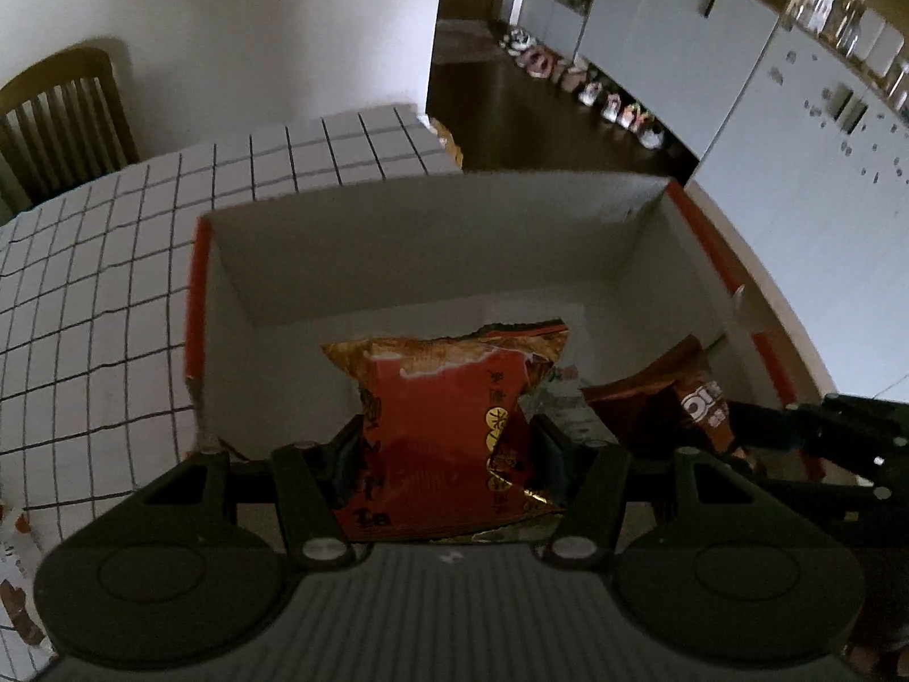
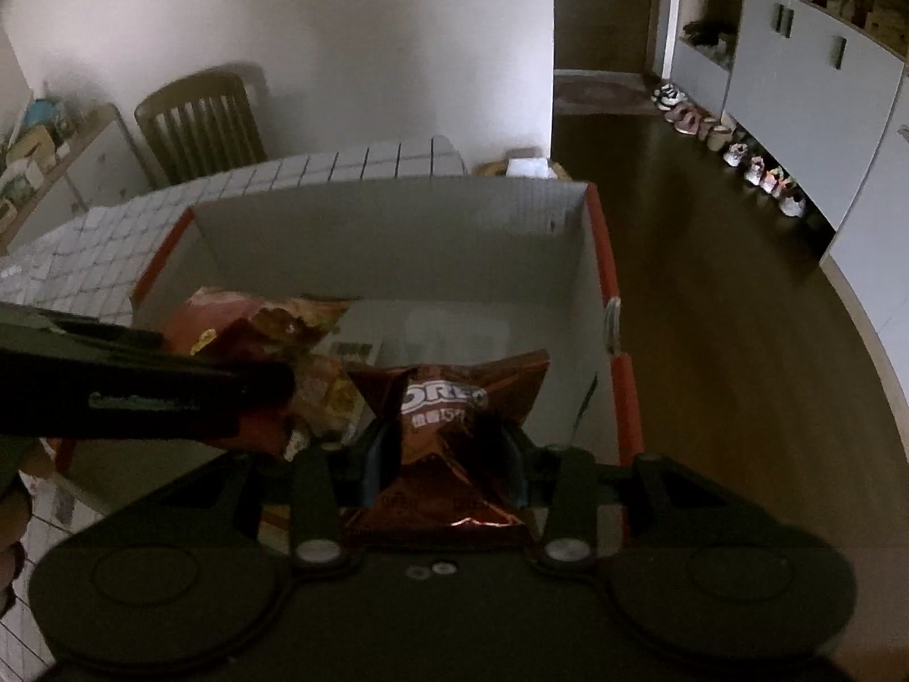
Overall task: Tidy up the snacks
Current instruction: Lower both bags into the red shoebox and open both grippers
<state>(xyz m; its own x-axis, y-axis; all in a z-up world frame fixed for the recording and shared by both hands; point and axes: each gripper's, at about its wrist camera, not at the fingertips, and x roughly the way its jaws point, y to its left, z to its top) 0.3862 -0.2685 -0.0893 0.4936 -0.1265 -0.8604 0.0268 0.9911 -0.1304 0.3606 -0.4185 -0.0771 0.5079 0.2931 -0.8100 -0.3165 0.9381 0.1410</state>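
Note:
A red and gold snack packet (image 1: 449, 415) is pinched between the pads of my left gripper (image 1: 449, 443), held inside the open cardboard box (image 1: 397, 238). My right gripper (image 2: 449, 454) is shut on a brown Oreo packet (image 2: 454, 398), also over the box (image 2: 397, 227). In the left wrist view the Oreo packet (image 1: 687, 392) and the right gripper (image 1: 733, 426) show at the right. In the right wrist view the left gripper's dark fingers (image 2: 170, 392) reach in from the left with the red packet (image 2: 255, 324). The box has white inner walls and orange outer edges.
The box stands on a table with a white grid-pattern cloth (image 1: 102, 284). A wooden chair (image 2: 199, 125) is behind the table by the wall. Grey cabinets (image 1: 710, 45) and a row of shoes (image 1: 596, 91) line the dark floor to the right.

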